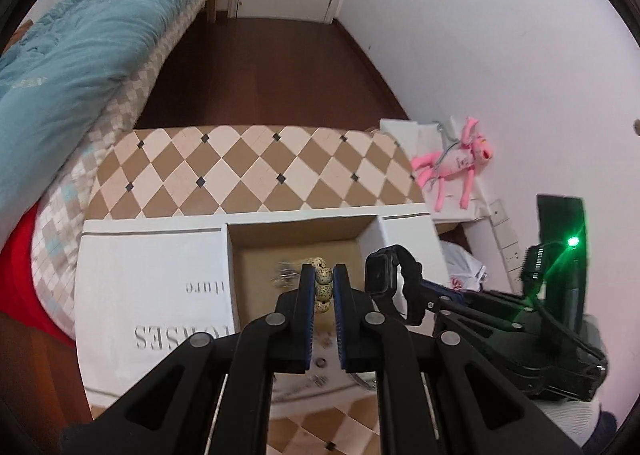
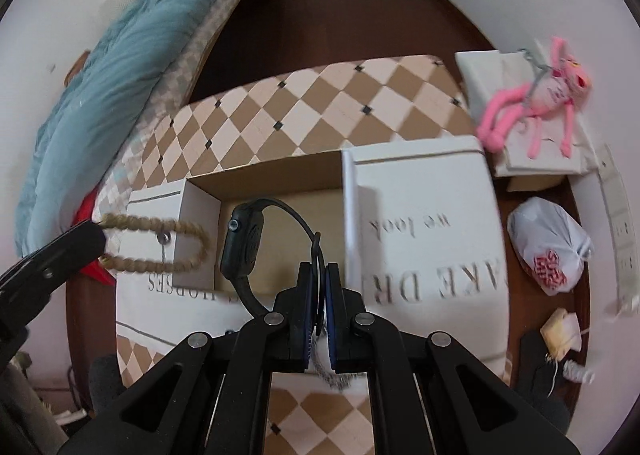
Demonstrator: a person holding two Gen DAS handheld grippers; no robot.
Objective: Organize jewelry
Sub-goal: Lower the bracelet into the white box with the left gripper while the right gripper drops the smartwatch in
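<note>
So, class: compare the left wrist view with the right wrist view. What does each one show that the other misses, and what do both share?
Only the left wrist view shows the green light on the right gripper's body and the beads up close.

Only the right wrist view shows the tied white plastic bag on the floor.

Both show the open box with white flaps, the checkered table, the blue blanket, the pink plush toy, the left gripper shut on the beaded bracelet, and the right gripper shut on the black watch.

Materials, surfaces:
Bead bracelet [image 1: 323, 284] speckled, dull; watch [image 2: 244, 243] matt black, rubbery strap; box [image 2: 424, 239] white outside, raw brown cardboard within; blanket [image 1: 80, 55] fuzzy cloth.
</note>
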